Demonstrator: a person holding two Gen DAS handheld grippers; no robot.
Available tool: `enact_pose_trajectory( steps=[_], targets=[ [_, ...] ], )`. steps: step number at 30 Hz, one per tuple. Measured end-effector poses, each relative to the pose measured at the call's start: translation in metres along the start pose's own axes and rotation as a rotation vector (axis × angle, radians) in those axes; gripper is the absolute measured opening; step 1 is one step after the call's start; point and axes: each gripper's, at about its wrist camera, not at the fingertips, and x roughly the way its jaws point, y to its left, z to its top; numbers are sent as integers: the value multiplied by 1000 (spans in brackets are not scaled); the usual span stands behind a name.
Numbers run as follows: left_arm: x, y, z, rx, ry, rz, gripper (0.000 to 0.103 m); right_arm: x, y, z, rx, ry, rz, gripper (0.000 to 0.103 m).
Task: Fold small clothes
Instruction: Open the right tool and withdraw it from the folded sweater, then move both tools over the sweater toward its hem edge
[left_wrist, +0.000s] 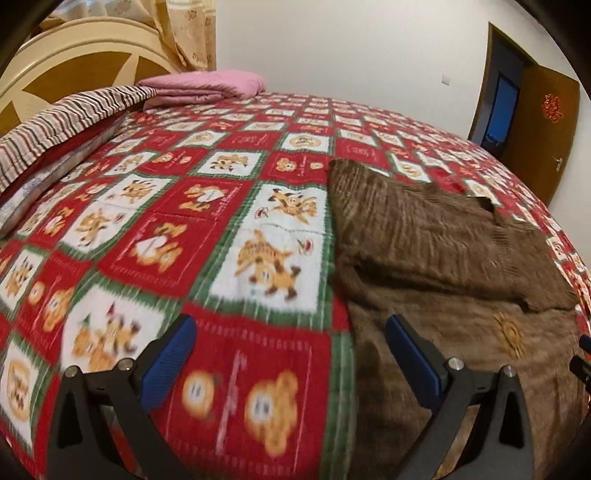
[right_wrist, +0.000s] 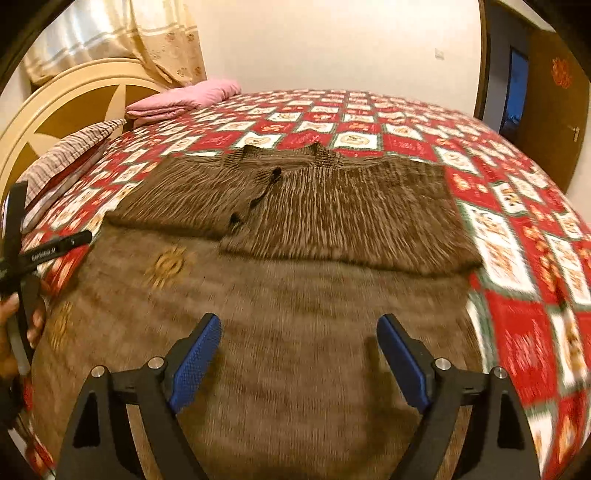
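Observation:
A brown knitted sweater (right_wrist: 332, 206) lies flat on the bed, its collar (right_wrist: 280, 155) at the far end. Both sleeves are folded in across the chest and meet near the middle. My right gripper (right_wrist: 298, 321) hovers open over the sweater's lower body, with nothing between its blue pads (right_wrist: 195, 354). The left wrist view has the sweater (left_wrist: 443, 240) on the right side. My left gripper (left_wrist: 290, 325) is open too, straddling the sweater's left edge, one finger over the bedspread and the other over the knit. A person's hand (right_wrist: 22, 325) grips the left tool at the far left of the right wrist view.
A red, white and green cartoon-patterned bedspread (left_wrist: 184, 221) covers the bed. A striped pillow (left_wrist: 55, 118) and a folded pink blanket (left_wrist: 207, 83) lie by the cream headboard (left_wrist: 74, 62). A brown door (left_wrist: 546, 122) stands open beyond the bed's far right corner.

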Motion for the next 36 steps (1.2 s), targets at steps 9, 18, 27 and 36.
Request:
enact_pose_trajectory(
  steps=[9,18,27,36],
  targets=[
    [-38,-5,-48,61,30,-75,103,-33,-6,-65,38,32,-26,87],
    [-74,-15,-95,152,25,-77,103,-65,0,-111,20,-32,-59,88],
    [-100,-15,-130,200,20,-109,102,-85,4,-143,6,-35,-60,89],
    [-127,-14,-167,260,30,-180,86,-99,8,-167,-16,-36,-68,90]
  ],
)
